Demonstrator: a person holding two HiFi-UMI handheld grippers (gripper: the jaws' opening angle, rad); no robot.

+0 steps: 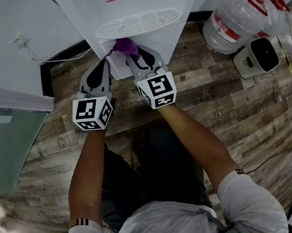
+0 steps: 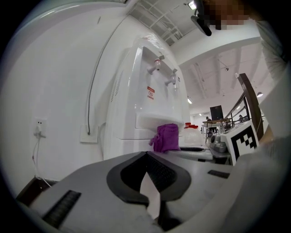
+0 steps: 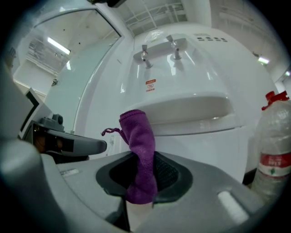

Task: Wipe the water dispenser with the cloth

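Observation:
A white water dispenser (image 1: 138,13) stands against the wall, with two taps (image 3: 159,51) above a drip tray (image 1: 138,23). My right gripper (image 1: 137,60) is shut on a purple cloth (image 1: 125,46), and the cloth (image 3: 138,152) sticks up from between the jaws just below the tray ledge (image 3: 186,111). From the left gripper view the cloth (image 2: 166,137) shows near the dispenser (image 2: 148,100) front. My left gripper (image 1: 100,71) is beside the right one, pointing at the dispenser's lower front; its jaws are shut with nothing between them.
A large water bottle (image 1: 239,15) with a red cap lies on the wooden floor to the right, beside a small grey device (image 1: 258,57). A wall socket with a cable (image 1: 24,44) is at the left. A glass panel (image 1: 5,142) stands at the left.

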